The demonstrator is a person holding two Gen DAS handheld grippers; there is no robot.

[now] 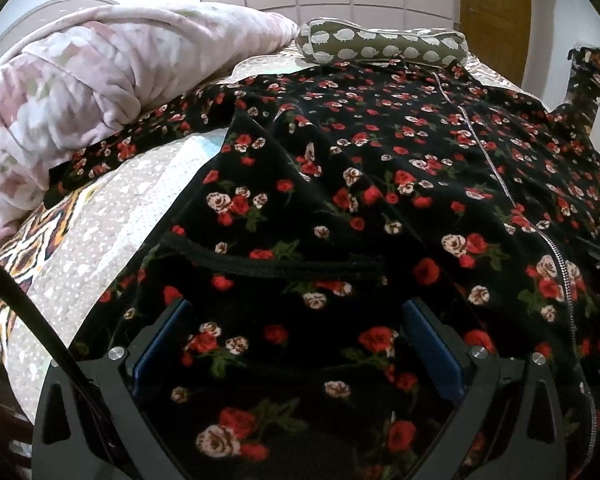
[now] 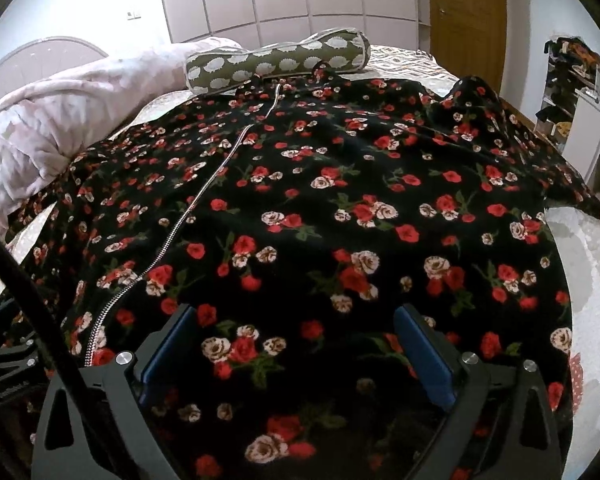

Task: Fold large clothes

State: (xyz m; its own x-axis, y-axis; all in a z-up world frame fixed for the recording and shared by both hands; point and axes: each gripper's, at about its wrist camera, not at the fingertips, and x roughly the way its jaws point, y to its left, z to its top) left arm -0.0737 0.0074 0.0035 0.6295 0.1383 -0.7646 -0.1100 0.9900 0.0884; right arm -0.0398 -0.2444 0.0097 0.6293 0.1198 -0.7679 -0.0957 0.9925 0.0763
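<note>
A large black garment with red and cream roses [image 1: 380,168] lies spread on the bed, its silver zipper [image 1: 496,176] running down the front. It also fills the right wrist view [image 2: 340,184], zipper [image 2: 216,176] at left. My left gripper [image 1: 300,320] is open, its blue pads [image 1: 432,344] wide apart just above the garment's near hem, below a pocket edge [image 1: 268,260]. My right gripper [image 2: 296,328] is open, its blue pads [image 2: 424,348] spread over the hem right of the zipper. Neither holds cloth.
A pink fleece blanket [image 1: 80,92] is bunched at the left. An olive bolster pillow with white spots [image 1: 380,44] lies at the far end of the garment. The bed cover [image 1: 100,220] shows at left. Shelves [image 2: 580,112] stand at right, a wooden door [image 2: 468,12] beyond.
</note>
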